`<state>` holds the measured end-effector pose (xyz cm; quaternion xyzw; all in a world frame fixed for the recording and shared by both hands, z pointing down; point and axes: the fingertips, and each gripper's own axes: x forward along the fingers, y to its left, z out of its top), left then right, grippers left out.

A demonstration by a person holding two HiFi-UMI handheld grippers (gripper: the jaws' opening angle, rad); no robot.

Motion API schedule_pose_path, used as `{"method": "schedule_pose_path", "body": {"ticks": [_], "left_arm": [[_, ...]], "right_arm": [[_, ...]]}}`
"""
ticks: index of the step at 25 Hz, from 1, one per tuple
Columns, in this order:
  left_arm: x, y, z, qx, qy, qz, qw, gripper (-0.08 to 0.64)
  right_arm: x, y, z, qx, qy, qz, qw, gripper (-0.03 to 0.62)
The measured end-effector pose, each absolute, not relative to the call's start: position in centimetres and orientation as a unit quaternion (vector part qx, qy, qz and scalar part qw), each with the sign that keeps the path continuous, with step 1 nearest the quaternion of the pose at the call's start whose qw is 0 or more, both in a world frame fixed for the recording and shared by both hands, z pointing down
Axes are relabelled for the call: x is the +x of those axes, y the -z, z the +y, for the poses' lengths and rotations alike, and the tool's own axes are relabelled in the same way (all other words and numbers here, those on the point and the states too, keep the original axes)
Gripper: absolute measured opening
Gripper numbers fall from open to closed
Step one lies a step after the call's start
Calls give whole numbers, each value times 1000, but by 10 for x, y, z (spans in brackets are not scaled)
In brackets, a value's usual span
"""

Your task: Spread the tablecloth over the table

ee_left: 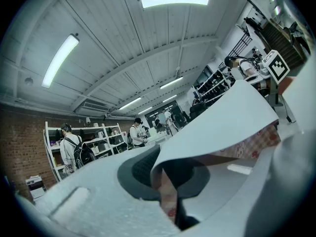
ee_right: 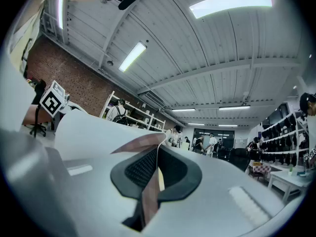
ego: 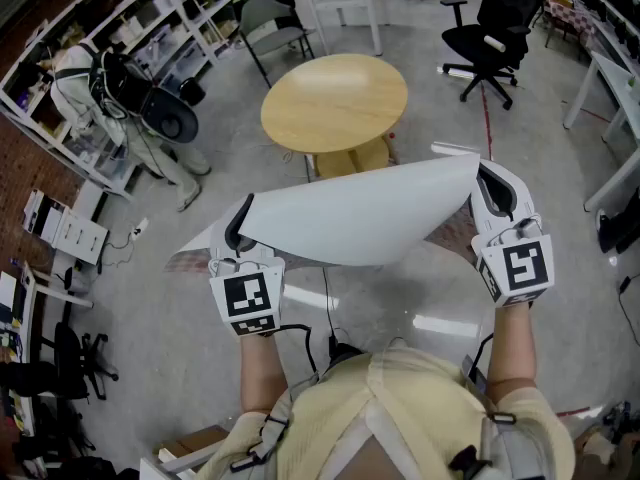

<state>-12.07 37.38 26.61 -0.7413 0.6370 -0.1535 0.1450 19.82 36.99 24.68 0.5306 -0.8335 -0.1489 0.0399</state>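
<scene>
The tablecloth (ego: pixel 360 213) hangs stretched in the air between my two grippers, its plain white underside up and a red-checked pattern showing at the edges. My left gripper (ego: pixel 240 230) is shut on its left edge, and my right gripper (ego: pixel 487 190) is shut on its right edge. Beyond the cloth stands the bare round wooden table (ego: pixel 335 103). In the left gripper view the cloth (ee_left: pixel 222 127) runs from the closed jaws of the left gripper (ee_left: pixel 165 181) up to the right. The right gripper view shows the cloth (ee_right: pixel 89 132) pinched in the right gripper (ee_right: pixel 153 181).
A black office chair (ego: pixel 490 38) stands right of the round table and a grey chair (ego: pixel 275 28) behind it. A person with a backpack (ego: pixel 130 118) stands by the shelving (ego: pixel 150 28) at the left. White desks (ego: pixel 610 88) line the right side.
</scene>
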Motion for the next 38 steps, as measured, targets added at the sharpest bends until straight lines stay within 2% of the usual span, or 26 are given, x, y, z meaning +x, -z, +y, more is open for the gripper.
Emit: {"method": "schedule_pose_path", "body": {"ticks": [13,20,29,38], "left_arm": [[-93,-268,373,-723,152,657,147,15],[-104,-270,363,-721,163,656,151,15],[-117,-264,323,-731,174,643,151,14],[-139,-263,239,-750,160,624,150,14]], "right_arm": [[227,-262,366,514,136,-846,35,11],[215,-267,358,518,135,-844,41,11],[202,-254,318,525,133,-839,52,11],[179,-252,241,533,146,-830,73,11]]}}
